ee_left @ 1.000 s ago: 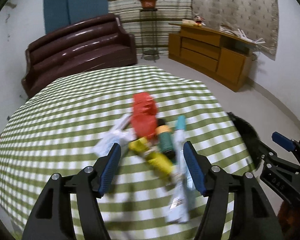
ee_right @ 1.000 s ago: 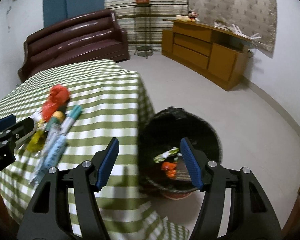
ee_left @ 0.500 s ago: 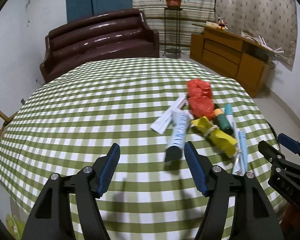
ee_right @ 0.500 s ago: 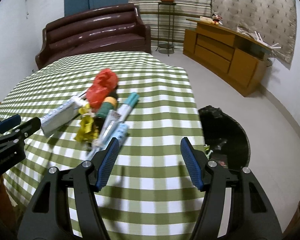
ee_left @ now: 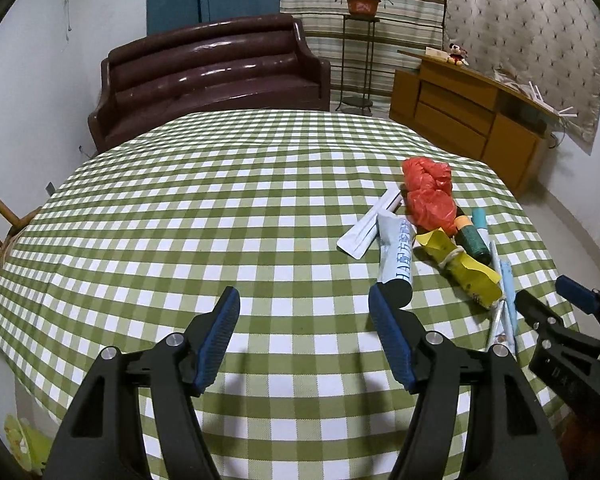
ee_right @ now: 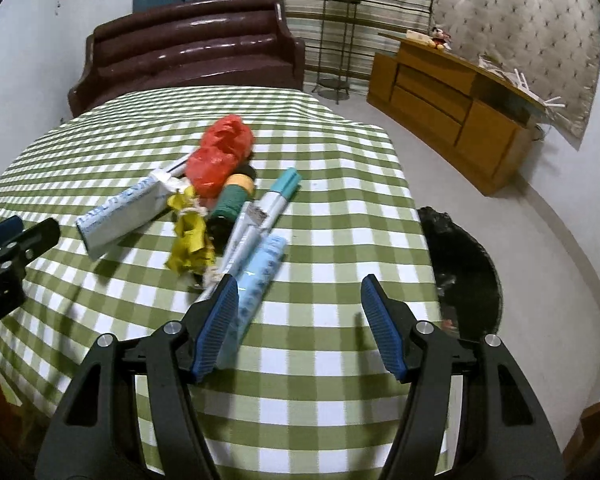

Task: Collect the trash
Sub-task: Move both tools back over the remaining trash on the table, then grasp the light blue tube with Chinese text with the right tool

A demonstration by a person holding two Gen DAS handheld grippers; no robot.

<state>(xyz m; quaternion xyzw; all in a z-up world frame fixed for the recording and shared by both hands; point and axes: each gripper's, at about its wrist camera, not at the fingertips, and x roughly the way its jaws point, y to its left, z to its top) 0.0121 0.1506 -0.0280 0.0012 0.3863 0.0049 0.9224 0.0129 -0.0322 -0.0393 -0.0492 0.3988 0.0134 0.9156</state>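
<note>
**Left wrist and right wrist: both tools empty, the trash pile waits near the counter edge**

Left wrist view: the left tool (ee_left: 304, 336) stands wide, with nothing between its blue pads (ee_left: 216, 340). It hangs over a bare part of the counter (ee_left: 180, 208) with the green checked cloth. The trash lies at about 2 o'clock from it: a red plastic bag (ee_left: 428, 196), a white flat wrapper (ee_left: 370, 228), a pale blue tube (ee_left: 398, 260) whose dark cap almost touches the right-hand pad, a yellow wrapper (ee_left: 464, 264) and a green roll (ee_left: 474, 238). The pieces touch or overlap each other. The right tool (ee_left: 572, 312) shows at 4 o'clock, just beside the pile.

Right wrist view: the right tool (ee_right: 296, 324) is also wide and holds nothing. A light blue packet (ee_right: 256, 276) lies just beside its left-hand pad, with a teal-capped tube (ee_right: 268, 204) beside it and the rest of the pile at 11 o'clock. The black bin (ee_right: 468, 264) stands on the floor at 3 o'clock, close under the counter edge.

I judge that the step in hand is choosing the next piece. The light blue packet looks the easiest for the right tool: it is nearest and at the outside of the pile. It is better to come across its narrow side, low to the cloth, so that the pads do not catch the teal-capped tube too. The packet is thin and may slip, so close fully before lifting. The left tool could take the pale blue tube near the cap.
</note>
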